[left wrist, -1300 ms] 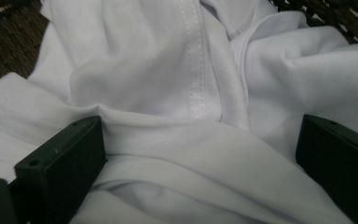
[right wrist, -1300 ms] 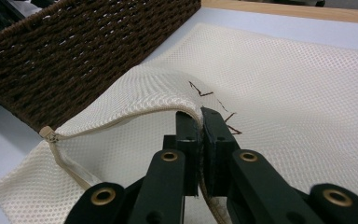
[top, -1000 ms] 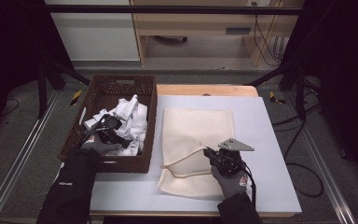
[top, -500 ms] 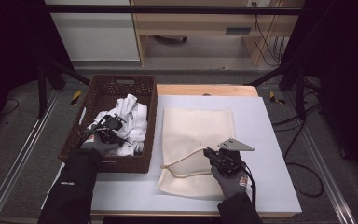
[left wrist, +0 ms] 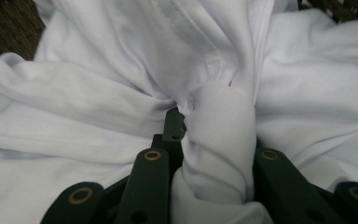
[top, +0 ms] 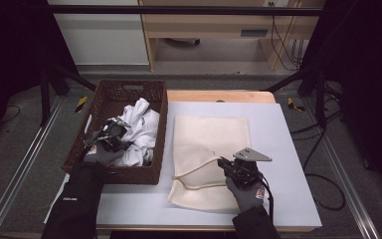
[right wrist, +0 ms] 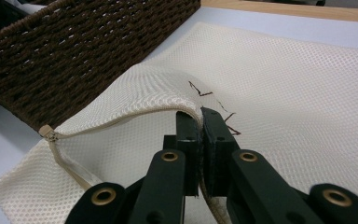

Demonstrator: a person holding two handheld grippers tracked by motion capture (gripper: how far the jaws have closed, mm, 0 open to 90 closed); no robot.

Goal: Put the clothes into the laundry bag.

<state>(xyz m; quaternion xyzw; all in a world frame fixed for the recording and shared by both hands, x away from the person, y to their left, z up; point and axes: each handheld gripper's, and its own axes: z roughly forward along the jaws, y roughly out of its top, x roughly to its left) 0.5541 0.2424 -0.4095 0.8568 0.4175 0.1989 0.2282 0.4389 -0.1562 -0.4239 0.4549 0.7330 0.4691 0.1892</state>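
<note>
Right gripper view puts me closest to the work: the right gripper [right wrist: 200, 122] has its two black jaws pinched flat on the upper lip of a cream mesh laundry bag [right wrist: 303, 79], lifting that edge so the mouth gapes a little, with the zipper tape [right wrist: 74, 133] curving off to the side and a few brown threads showing near the tips. The netting is a fine, regular honeycomb, limp and thin, lying flat on the pale table [top: 288, 124]. From the high view the same hand sits at the near edge of the bag, its grey plate on top. Across from it, the left gripper [left wrist: 214, 121] has just been closing, and a thick twisted fold of white cotton garment [left wrist: 223, 140] is now caught between its jaws; the cloth is soft, matte, heavily creased, with a stitched seam running above the grip. That garment lies bunched in the dark brown wicker basket [top: 114, 92], a stiff rectangular weave with handle slots, standing just beside the bag. I judge the step to be the pick-up of the clothing, with the bag already held open. Next, it seems, the left hand must lift the bundle clear of the basket rim without snagging and carry it to the raised mouth, while the right keeps the lip up.
</note>
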